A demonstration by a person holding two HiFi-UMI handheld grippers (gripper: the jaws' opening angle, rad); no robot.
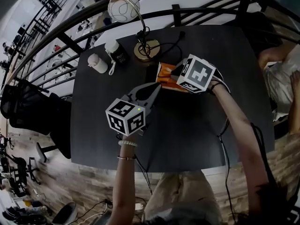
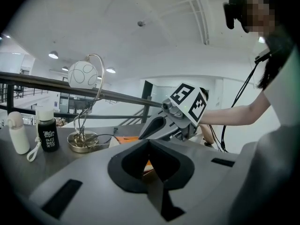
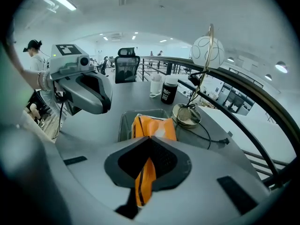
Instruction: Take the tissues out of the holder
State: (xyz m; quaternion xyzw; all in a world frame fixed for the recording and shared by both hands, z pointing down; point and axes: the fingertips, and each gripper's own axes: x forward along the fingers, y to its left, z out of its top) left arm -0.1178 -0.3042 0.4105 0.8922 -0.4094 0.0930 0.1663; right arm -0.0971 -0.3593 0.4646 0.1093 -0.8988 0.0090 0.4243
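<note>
An orange tissue pack (image 1: 165, 74) sits in a clear tray-like holder (image 3: 123, 125) near the middle of the dark table (image 1: 197, 125). My right gripper (image 3: 149, 138) is shut on the pack (image 3: 152, 125), and an orange fold runs back between its jaws. In the head view the right gripper (image 1: 176, 77) is over the pack, its tips hidden under its marker cube. My left gripper (image 1: 157, 87) is shut with nothing in it, its tip just left of the holder. In the left gripper view, a strip of the orange pack (image 2: 126, 138) shows beyond the left gripper (image 2: 150, 143).
A brass lamp base (image 1: 146, 48) with a globe shade (image 1: 123, 7) and a black cable (image 1: 171, 42) stands behind the holder. A black bottle (image 1: 117, 53) and a white bottle (image 1: 97, 63) stand at the back left. Railings run behind the table. Another person (image 1: 281, 74) is at the right.
</note>
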